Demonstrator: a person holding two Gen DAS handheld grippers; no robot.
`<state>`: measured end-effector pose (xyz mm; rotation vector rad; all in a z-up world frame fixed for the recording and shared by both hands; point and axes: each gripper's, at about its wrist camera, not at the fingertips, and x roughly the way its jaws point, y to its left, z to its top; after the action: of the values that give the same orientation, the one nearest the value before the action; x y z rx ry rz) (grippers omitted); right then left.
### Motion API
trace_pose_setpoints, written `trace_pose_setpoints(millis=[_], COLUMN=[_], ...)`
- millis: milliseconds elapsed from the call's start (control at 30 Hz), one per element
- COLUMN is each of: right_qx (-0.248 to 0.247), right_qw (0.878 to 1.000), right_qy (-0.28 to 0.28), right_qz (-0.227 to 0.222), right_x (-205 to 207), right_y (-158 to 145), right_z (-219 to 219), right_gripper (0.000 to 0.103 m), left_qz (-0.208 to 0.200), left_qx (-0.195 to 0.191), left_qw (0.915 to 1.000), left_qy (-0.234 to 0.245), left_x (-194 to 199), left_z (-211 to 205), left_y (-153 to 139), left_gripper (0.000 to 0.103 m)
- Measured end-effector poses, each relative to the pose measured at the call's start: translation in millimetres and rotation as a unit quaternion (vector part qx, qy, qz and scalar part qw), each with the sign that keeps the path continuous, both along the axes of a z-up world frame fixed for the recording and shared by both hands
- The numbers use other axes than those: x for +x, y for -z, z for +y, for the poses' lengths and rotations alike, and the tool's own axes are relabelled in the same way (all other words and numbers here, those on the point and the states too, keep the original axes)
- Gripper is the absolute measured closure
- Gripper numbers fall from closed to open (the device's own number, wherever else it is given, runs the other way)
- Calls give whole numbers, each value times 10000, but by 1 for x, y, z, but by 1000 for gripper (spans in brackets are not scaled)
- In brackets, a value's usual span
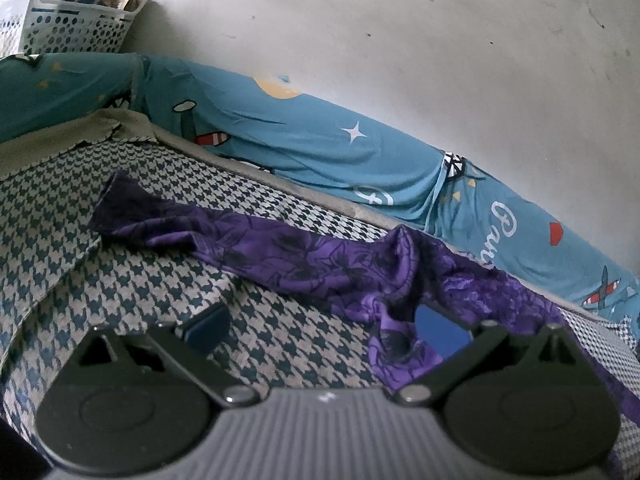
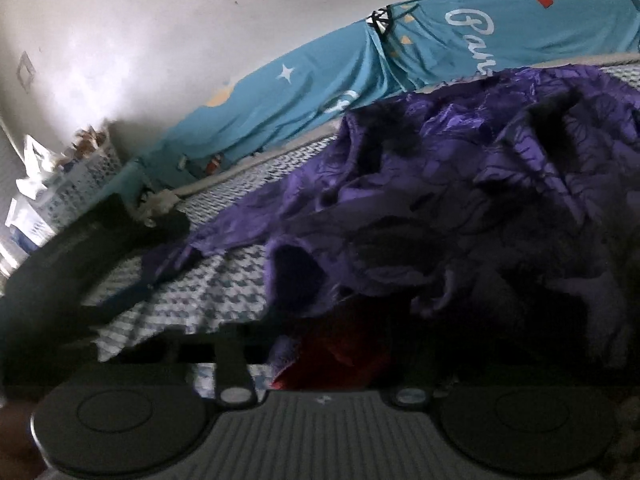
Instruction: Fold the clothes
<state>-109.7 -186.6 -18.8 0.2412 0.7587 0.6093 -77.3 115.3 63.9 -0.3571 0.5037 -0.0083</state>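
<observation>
So in the left wrist view the left gripper [image 1: 324, 328] has its jaws spread wide apart, one blue pad [image 1: 208, 326] out on the left and the other [image 1: 442, 332] on the right with a fold of the purple garment [image 1: 304, 256] draped against it, nothing pinched between them. The garment is a purple floral-print thing lying on the houndstooth bed cover [image 1: 132, 264]; a long strip of it runs from the right-hand pad up and away to the left ahead of the jaws, ending in a darker cuff-like end [image 1: 120, 196]. Past the jaws you also get the teal cartoon sheet [image 1: 304, 136] along the white wall [image 1: 400, 40], and a white perforated basket [image 1: 76, 28] way off at the top left, which shows up sharp here. The right wrist view is darker and blurrier. The right gripper [image 2: 320, 344] is pretty much buried under the garment's [image 2: 460, 184] bunched-up bulk, which piles up in deep wrinkles ahead of and to the right of the jaws, something this view shows and the other doesn't. There's a red patch [image 2: 340, 360] right at the jaw area under the cloth, but honestly I can't tell whether those jaws are clamped or loose. Off to the left of the jaws is a dark blurry shape [image 2: 80, 248], the basket [image 2: 80, 176] is faint behind it.
</observation>
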Motion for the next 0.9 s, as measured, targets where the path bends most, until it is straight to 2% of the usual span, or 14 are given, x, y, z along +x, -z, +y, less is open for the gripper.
trace_pose_setpoints(millis=[100,200,267,367,533,633,667,767,900], right_qx=[-21,51,16,-90,-481,-541,-542,-586,-502], right_qw=[9997,9957,9877,9738,9597,9595,9591,9557,9589], right_qy=[-158,-730,-1258,-1926,-2526,-2657,-2702,-2815,-2736], right_qz=[-178,-563,-923,-1206,-1130,-766,-643,-636,-552], right_x=[-4,-21,-37,-61,-80,-77,-76,-81,-83], right_y=[-4,-18,-28,-30,-11,-2,0,-1,-3], right_z=[0,7,17,32,50,48,47,43,29], right_gripper=[89,90,90,91,89,81,81,75,73], left_qz=[-19,-103,-181,-283,-403,-371,-345,-336,-292], left_qx=[-20,-31,-54,-124,-117,-87,-55,101,203], left_qw=[10000,9998,9994,9981,9962,9964,9969,9979,9988], left_qy=[-54,-160,-303,-534,-759,-755,-709,-547,-343], left_x=[0,-1,-2,-4,-8,-7,-6,-5,-3], left_z=[3,7,14,26,39,40,38,29,19], left_y=[-1,-4,-8,-13,-20,-20,-20,-19,-16], left_gripper=[0,0,0,0,0,0,0,0,0])
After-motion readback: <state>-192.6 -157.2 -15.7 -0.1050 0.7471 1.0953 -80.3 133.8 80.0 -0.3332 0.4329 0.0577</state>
